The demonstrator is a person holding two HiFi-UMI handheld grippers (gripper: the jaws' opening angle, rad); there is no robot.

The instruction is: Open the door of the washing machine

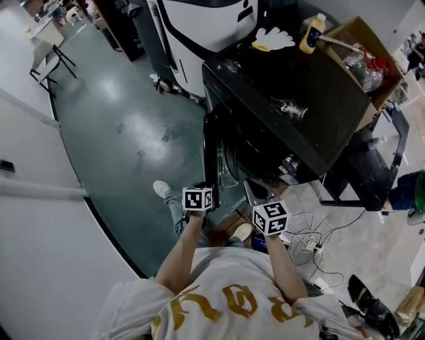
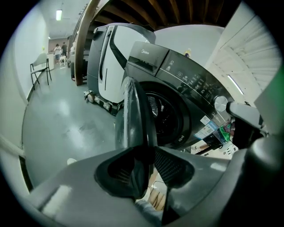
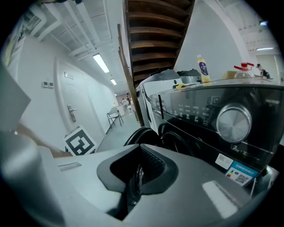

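Observation:
A black washing machine [image 1: 265, 133] stands in front of me with its round door [image 1: 218, 159] swung out toward me. My left gripper [image 1: 206, 187] is at the door's free edge. In the left gripper view the door [image 2: 135, 106] stands edge-on and the left gripper [image 2: 144, 166] is shut on that edge, with the dark drum opening [image 2: 171, 117] behind it. My right gripper [image 1: 255, 191] hangs to the right of the door, near the machine's front. In its own view the right gripper [image 3: 135, 177] has its jaws close together, holding nothing, below the control knob [image 3: 234, 123].
On the machine's top lie a yellow bottle [image 1: 311, 33] and a cardboard box [image 1: 362, 53]. Behind it stands a white appliance [image 1: 206, 20]. Cables [image 1: 309, 239] trail on the floor at the right. A folding chair [image 1: 50, 56] is far left, beside a white wall.

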